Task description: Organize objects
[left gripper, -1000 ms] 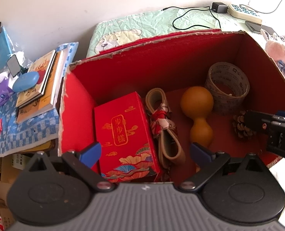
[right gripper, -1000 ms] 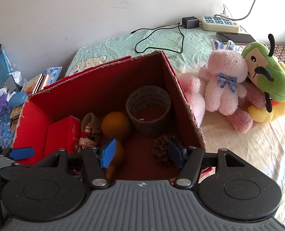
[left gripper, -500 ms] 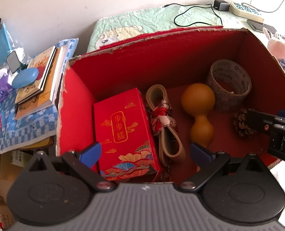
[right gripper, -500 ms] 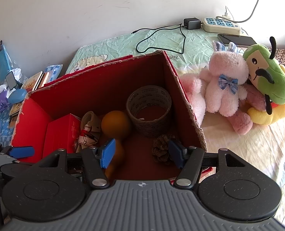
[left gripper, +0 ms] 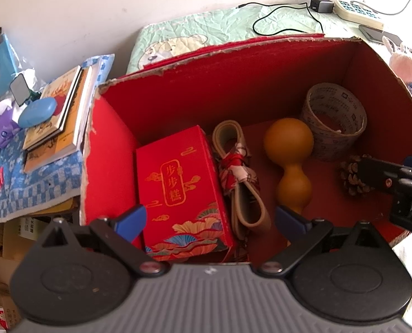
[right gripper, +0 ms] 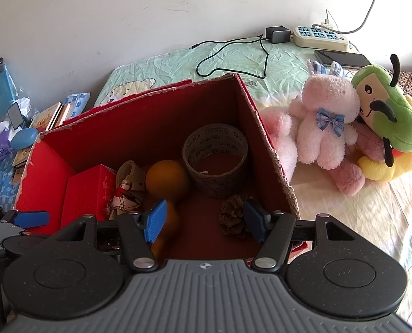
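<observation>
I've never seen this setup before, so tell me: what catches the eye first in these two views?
The big red cardboard box fills both views, holding a red gift carton at its left, an orange gourd in the middle, and a tape roll with a pinecone at its right. Outside, on the bed to the right, lie a pink plush rabbit and a green plush dog. Both the left gripper and right gripper hover open over the box.

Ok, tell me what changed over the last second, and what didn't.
Very little. Both views slid slightly down and back from the red box, so the claws drew back a touch. The left claw and right claw stay open and empty. The gift box, strap, gourd, tape roll and pinecone haven't moved.
</observation>
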The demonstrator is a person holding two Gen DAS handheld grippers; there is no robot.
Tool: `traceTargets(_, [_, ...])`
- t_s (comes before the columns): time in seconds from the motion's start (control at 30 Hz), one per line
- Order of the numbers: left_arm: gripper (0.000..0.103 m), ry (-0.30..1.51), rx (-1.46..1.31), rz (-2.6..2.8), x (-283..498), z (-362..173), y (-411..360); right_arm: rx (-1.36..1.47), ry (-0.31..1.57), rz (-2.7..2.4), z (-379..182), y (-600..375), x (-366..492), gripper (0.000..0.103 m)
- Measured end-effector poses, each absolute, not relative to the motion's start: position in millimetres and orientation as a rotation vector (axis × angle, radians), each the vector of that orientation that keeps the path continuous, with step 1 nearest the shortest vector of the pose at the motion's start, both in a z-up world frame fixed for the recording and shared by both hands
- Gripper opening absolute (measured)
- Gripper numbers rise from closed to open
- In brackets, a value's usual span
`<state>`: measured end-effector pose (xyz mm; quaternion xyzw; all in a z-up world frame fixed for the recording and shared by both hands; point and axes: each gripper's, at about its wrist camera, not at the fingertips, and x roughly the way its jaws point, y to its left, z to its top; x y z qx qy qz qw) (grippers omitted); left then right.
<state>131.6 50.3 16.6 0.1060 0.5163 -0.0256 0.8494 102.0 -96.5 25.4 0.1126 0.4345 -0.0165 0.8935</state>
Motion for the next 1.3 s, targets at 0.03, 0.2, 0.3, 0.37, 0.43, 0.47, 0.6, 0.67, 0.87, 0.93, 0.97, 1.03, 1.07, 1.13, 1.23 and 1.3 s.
traceTargets(0.03, [0.099, 1.088, 0.223, -0.053, 131.6, 16.5, 50.4, 0.233, 0.901, -0.035, 25.3, -96.5, 102.2, 0.064])
traceTargets(0.2, [0.099, 1.086, 0.222, -0.047, 132.3, 16.3, 51.8, 0.233, 0.901, -0.035, 25.0, -96.7, 102.4, 0.065])
traceTargets(0.3, [0.099, 1.086, 0.22, -0.043, 132.2, 16.3, 52.5, 0.233, 0.9, -0.035, 24.9, -96.4, 102.5, 0.065])
traceTargets(0.37, [0.099, 1.087, 0.217, -0.041, 132.0, 15.9, 52.8, 0.231, 0.9, -0.034, 25.1, -96.2, 102.7, 0.065])
traceTargets(0.43, [0.099, 1.09, 0.218, -0.04, 131.5, 14.8, 52.4, 0.229, 0.899, -0.033, 25.3, -96.4, 103.2, 0.065])
traceTargets(0.47, [0.099, 1.091, 0.219, -0.04, 131.0, 14.4, 51.9, 0.229, 0.898, -0.032, 25.4, -96.6, 103.6, 0.065])
traceTargets(0.6, [0.099, 1.09, 0.218, -0.038, 129.5, 14.7, 52.0, 0.234, 0.895, -0.027, 25.3, -97.3, 103.2, 0.065])
traceTargets(0.67, [0.099, 1.088, 0.218, -0.036, 129.3, 14.8, 51.9, 0.223, 0.895, -0.024, 24.8, -96.3, 102.6, 0.065])
traceTargets(0.87, [0.099, 1.09, 0.215, -0.028, 129.3, 14.9, 52.5, 0.238, 0.889, -0.017, 25.2, -98.6, 101.7, 0.065])
traceTargets(0.93, [0.099, 1.091, 0.213, -0.025, 129.5, 15.2, 53.1, 0.241, 0.889, -0.015, 25.3, -98.6, 101.7, 0.065])
traceTargets(0.97, [0.099, 1.091, 0.213, -0.024, 129.5, 15.5, 53.4, 0.241, 0.891, -0.016, 25.3, -98.2, 102.0, 0.065])
traceTargets(1.03, [0.099, 1.086, 0.215, -0.019, 129.9, 17.3, 54.0, 0.255, 0.898, -0.019, 26.2, -98.7, 103.0, 0.065])
traceTargets(1.07, [0.099, 1.083, 0.215, -0.016, 130.3, 19.1, 54.4, 0.271, 0.902, -0.017, 26.9, -99.8, 103.4, 0.065])
traceTargets(1.13, [0.099, 1.07, 0.215, -0.017, 130.7, 24.2, 55.5, 0.287, 0.902, -0.022, 29.2, -100.8, 103.3, 0.065])
traceTargets(1.23, [0.099, 1.054, 0.221, -0.043, 130.6, 33.1, 56.0, 0.246, 0.878, -0.037, 35.5, -97.2, 99.5, 0.065])
traceTargets(1.3, [0.099, 1.039, 0.251, -0.055, 129.3, 38.2, 53.7, 0.233, 0.863, -0.041, 39.5, -96.6, 96.5, 0.065])
